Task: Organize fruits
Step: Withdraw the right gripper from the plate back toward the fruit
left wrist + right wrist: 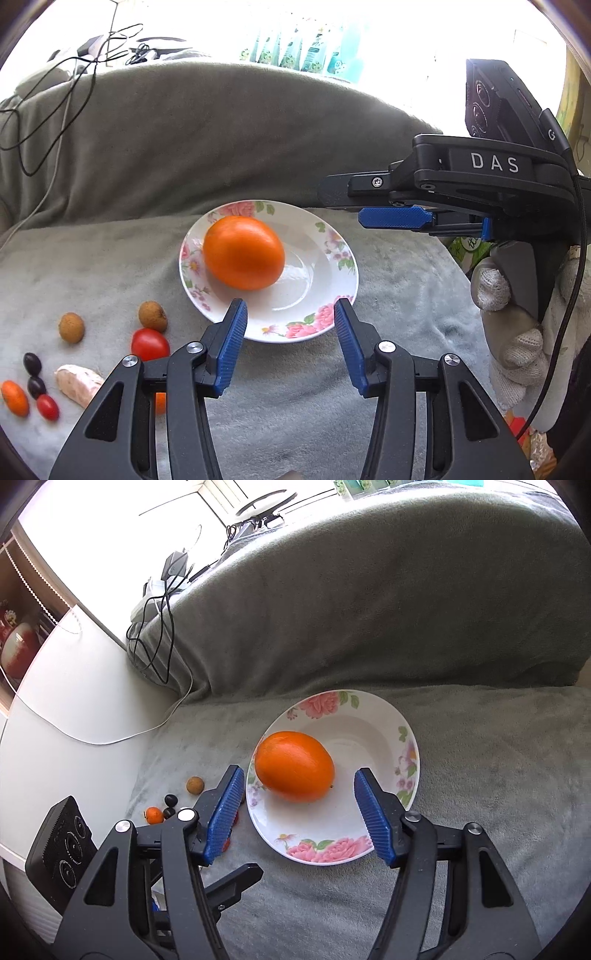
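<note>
With both the left gripper [290, 325] and right gripper [299, 797] spread wide and empty, only the left view shows the red cherry tomato [150, 344], beyond which the smooth orange fruit [243, 252] sits on the floral-rimmed white plate [325, 236].

A large orange fruit [243, 253] is being carried in a white floral-rimmed plate [334, 236], lying on its side against the rim at about nine o'clock. The rest of the plate's well is being left bare. At eight o'clock from the plate, small fruits are being kept loose on the grey blanket: two brown longans [153, 316] [71, 327], a red cherry tomato [150, 344] touching the nearer longan, two dark grapes [32, 363] [36, 386] one behind the other, a smaller red tomato [48, 407], a small orange kumquat [15, 398] and a pale pinkish peeled segment [78, 383].
</note>
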The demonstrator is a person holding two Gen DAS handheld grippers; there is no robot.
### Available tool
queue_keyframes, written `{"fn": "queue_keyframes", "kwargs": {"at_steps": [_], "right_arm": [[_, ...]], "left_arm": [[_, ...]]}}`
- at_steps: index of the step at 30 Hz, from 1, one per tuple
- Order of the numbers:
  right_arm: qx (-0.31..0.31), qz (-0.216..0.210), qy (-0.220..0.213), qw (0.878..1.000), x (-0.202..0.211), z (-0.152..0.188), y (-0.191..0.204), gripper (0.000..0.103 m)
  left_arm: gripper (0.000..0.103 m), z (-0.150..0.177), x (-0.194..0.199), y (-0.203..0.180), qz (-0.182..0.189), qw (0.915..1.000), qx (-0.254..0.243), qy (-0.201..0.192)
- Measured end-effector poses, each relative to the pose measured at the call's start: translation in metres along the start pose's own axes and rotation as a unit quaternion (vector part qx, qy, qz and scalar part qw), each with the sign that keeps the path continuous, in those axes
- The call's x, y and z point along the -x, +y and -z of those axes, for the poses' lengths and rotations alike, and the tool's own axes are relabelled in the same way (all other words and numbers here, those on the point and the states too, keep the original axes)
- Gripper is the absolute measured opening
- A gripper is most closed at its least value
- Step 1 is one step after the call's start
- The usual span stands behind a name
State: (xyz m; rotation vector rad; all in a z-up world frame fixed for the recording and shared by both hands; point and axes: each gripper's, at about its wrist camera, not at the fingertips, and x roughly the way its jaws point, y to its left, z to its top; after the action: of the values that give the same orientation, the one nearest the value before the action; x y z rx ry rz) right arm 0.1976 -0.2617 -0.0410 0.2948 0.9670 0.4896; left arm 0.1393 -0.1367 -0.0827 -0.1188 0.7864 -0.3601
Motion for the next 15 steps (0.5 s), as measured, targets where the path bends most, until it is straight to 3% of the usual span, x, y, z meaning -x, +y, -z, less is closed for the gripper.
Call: {"fn": "queue_keyframes", "kwargs": {"at_steps": [5, 8, 15], "right_arm": [[0.007, 0.015, -0.02, 1.0, 0.011, 0.005, 0.003, 0.077], [0.014, 0.027, -0.033, 0.999, 0.019, 0.008, 0.006, 0.077], [0.028, 0.061, -0.056, 0.996, 0.034, 0.016, 0.015, 0.078]], "left_arm": [[0.049, -0.001, 0.007, -0.003, -0.007, 0.9999, -0.005, -0.005], [0.052, -0.001, 0.008, -0.002, -0.013, 0.9999, -0.005, -0.008], [0.073, -0.002, 0.027, 0.002, -0.031, 0.9991, -0.009, -0.027]]}}
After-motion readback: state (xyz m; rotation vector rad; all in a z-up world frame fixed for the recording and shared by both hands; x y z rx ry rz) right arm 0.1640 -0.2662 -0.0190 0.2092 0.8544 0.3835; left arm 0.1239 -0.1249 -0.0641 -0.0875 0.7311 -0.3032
